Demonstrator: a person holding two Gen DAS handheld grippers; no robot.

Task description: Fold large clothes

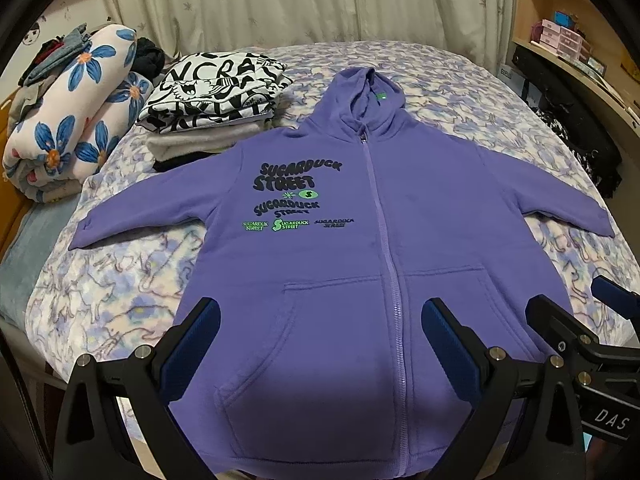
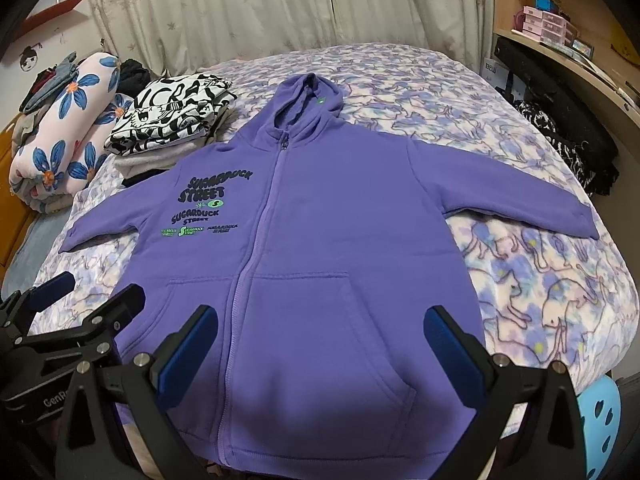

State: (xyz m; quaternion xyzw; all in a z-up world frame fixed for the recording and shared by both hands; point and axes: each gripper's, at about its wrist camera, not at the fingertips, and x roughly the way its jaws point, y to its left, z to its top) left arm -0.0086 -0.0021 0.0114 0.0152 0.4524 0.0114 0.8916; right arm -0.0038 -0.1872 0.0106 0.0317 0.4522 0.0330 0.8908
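At the far left of the bed, a rolled quilt printed with blue flowers lies against the edge, with a few dark garments heaped on top of it. Just right of it stands a stack of folded clothes, the top piece white with bold black lettering, grey and black layers beneath. The stack's near corner touches the shoulder of the purple hoodie, which lies face up and zipped in the middle of the patterned bedspread, hood toward the curtain, both sleeves spread out and angled down, hem nearest the cameras. Dark and green "SUGARDUCK STREET" print sits left of the zipper. The left gripper hovers over the left pocket area near the hem, jaws spread wide and holding nothing. The right gripper hangs just beside it over the right pocket, also wide apart and empty. At the far right, wooden shelves carry small pink boxes.
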